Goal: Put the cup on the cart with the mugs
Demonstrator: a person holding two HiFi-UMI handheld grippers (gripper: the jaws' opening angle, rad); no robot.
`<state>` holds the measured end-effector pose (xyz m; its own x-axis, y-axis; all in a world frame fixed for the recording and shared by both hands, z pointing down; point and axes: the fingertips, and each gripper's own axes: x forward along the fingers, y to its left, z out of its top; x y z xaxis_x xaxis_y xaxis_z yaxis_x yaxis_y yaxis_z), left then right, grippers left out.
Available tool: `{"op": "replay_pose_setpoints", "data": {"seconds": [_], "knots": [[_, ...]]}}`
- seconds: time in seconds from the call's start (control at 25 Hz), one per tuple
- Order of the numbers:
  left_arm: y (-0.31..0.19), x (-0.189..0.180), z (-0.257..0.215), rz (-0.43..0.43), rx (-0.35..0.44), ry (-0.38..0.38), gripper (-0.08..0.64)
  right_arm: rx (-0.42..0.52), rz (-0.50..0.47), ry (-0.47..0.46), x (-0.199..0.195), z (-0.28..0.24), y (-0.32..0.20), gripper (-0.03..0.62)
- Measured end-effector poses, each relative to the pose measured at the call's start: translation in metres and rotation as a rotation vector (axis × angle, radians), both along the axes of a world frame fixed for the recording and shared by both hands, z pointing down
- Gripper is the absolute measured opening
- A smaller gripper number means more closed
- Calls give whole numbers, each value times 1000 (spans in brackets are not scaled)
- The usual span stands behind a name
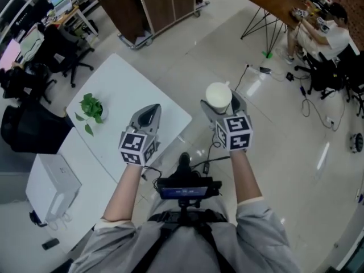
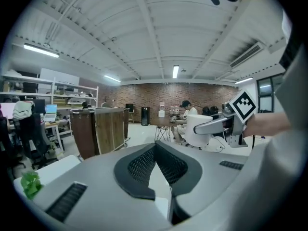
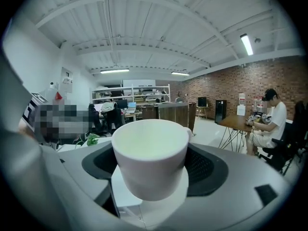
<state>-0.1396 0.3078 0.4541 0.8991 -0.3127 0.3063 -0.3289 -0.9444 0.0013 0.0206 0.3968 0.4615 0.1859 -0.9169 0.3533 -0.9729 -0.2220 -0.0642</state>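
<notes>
From the head view, your right gripper carries the white cup out over the bare floor. It is well clear of the white table, where a small green plant sits. The cup is upright with its mouth up, which I take to be the reason for the level carry. Your left gripper rides alongside over the table's corner. A wooden cabinet on casters stands far ahead. No mugs show, so I cannot tell whether that is the cart.

In the left gripper view, the fingers are pressed together at their tips with nothing between them. This hand looks like a spare. The wooden cabinet is ahead on the left and the cup is off to the right.

In the right gripper view, the fingers are spread wide and pinch the cup by its sides. The cup is empty and its handle points away from you. The delivery is not yet done.
</notes>
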Motion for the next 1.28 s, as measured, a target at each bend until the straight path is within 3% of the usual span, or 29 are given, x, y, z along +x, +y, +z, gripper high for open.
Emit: {"op": "replay_pose_setpoints", "data": {"seconds": [0.36, 0.76, 1.0, 1.28], "knots": [[-22, 91, -6, 167, -16, 29, 0, -23, 158, -3, 66, -2, -3, 428], [-31, 155, 5, 281, -37, 22, 0, -16, 231, -11, 110, -4, -11, 428], [-37, 211, 7, 275, -35, 16, 0, -15, 220, -21, 165, 3, -19, 428], [-72, 287, 15, 175, -34, -1, 0, -11, 121, -38, 251, 13, -57, 428]]}}
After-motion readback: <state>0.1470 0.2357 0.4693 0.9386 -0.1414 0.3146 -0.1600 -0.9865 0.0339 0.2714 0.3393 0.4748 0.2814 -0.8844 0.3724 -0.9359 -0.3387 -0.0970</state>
